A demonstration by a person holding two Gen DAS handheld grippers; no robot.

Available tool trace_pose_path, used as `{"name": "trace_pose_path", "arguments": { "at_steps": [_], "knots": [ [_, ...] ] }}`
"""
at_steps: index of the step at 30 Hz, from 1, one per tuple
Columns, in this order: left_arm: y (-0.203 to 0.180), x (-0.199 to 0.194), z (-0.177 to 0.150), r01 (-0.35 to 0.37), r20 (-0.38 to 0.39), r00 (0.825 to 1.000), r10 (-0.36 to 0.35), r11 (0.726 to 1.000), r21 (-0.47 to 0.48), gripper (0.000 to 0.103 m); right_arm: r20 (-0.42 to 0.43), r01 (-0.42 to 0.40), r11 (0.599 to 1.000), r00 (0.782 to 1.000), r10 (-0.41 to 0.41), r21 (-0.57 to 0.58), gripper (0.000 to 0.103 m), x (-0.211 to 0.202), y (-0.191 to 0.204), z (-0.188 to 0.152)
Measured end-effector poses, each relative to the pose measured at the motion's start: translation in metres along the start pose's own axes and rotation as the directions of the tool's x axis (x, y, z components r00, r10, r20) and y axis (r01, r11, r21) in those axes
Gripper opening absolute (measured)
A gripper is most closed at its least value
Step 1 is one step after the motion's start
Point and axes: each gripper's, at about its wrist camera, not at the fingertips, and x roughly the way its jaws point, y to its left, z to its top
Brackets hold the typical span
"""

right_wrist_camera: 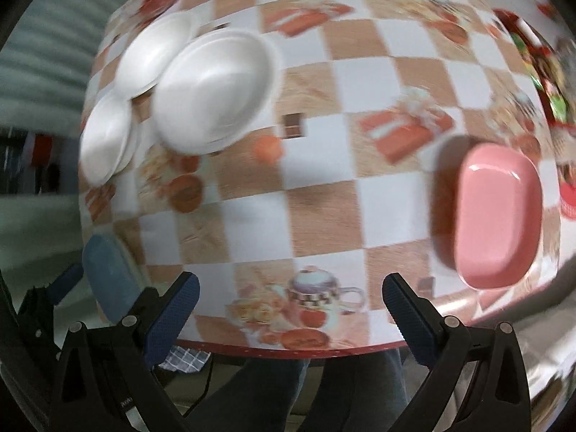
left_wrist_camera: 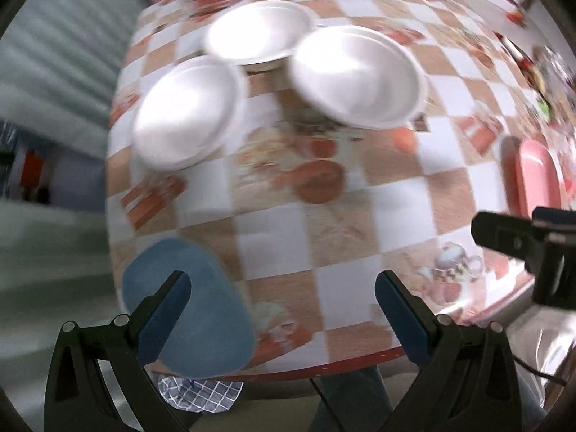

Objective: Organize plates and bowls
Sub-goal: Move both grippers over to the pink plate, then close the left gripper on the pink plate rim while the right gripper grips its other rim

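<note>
Both the left gripper and the right gripper hang wide and empty above the table edge, the white bowls far ahead, the pink dish ahead-right, so a hasty reach may knock the touching bowls apart.

Pink dish beside spread, empty tongs
</note>
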Motion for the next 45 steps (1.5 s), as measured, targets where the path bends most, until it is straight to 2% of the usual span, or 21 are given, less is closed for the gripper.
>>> {"name": "trace_pose_path", "arguments": {
  "at_steps": [13, 19, 25, 31, 36, 45],
  "knots": [
    [-0.102, -0.001, 0.041, 0.064, -0.039, 0.998, -0.057, 0.977, 0.205, 0.102, 0.021, 0.024, 0.977, 0.999, -0.029, 0.212, 0.102, -0.016, -0.117, -0.007],
    [-0.149, 0.001, 0.058, 0.105, -0.068, 0.994, -0.09, 0.957, 0.269, 0.102, 0.026, 0.091, 0.951, 0.994, -0.104, 0.296, 0.102, -0.026, -0.18, -0.01],
    [-0.184, 0.008, 0.068, 0.117, -0.088, 0.992, -0.096, 0.95, 0.291, 0.102, -0.012, 0.147, 0.922, 0.988, -0.153, 0.359, 0.102, -0.018, -0.231, -0.008],
    [-0.208, 0.021, 0.08, 0.131, -0.104, 0.989, -0.105, 0.949, 0.287, 0.102, -0.044, 0.188, 0.915, 0.982, -0.184, 0.357, 0.102, -0.006, -0.253, 0.002],
    [-0.231, 0.032, 0.091, 0.138, -0.104, 0.988, -0.114, 0.955, 0.264, 0.102, -0.057, 0.207, 0.925, 0.978, -0.199, 0.318, 0.102, 0.004, -0.264, 0.011],
    [-0.248, 0.058, 0.097, 0.115, -0.117, 0.989, -0.09, 0.968, 0.223, 0.102, -0.067, 0.157, 0.955, 0.987, -0.144, 0.25, 0.102, 0.027, -0.277, 0.029]
  ]
}}
